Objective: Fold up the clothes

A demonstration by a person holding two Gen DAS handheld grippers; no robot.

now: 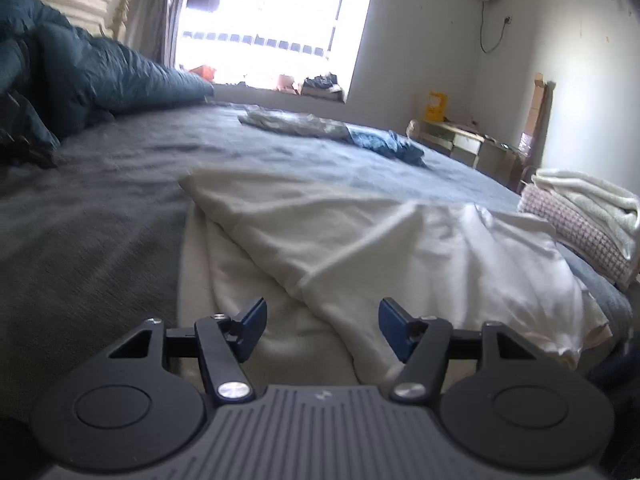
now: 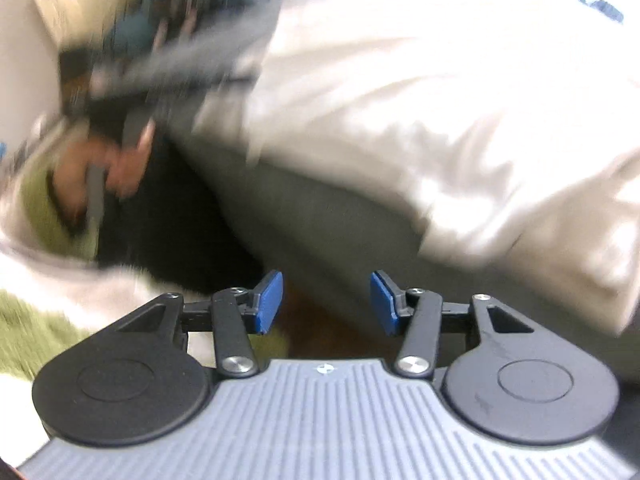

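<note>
Bedroom folding in progress: a white garment (image 1: 360, 240) lies partly doubled over on the grey bedsheet (image 1: 100, 208), one layer turned back across the other with a slanting crease running toward the near edge. The left gripper (image 1: 322, 328) hovers low over the near part of the cloth, its blue pads spread apart with nothing between them. The right gripper (image 2: 326, 304) is likewise parted and empty, poised off the bed's edge with the garment's hanging corner (image 2: 520, 208) just ahead to its right; that view is heavily smeared, and a hand (image 2: 100, 168) gripping a dark handle shows at its left. A folded stack of towels or knits (image 1: 580, 216) sits at the bed's far right, and a crumpled blue piece (image 1: 384, 144) waits farther back beside a teal duvet (image 1: 100, 72). Judging by the layout, one fold has been laid and released; the next move appears to call for fresh grips on an edge or corners, so the cloth can be doubled again without dragging the lower layer.
</note>
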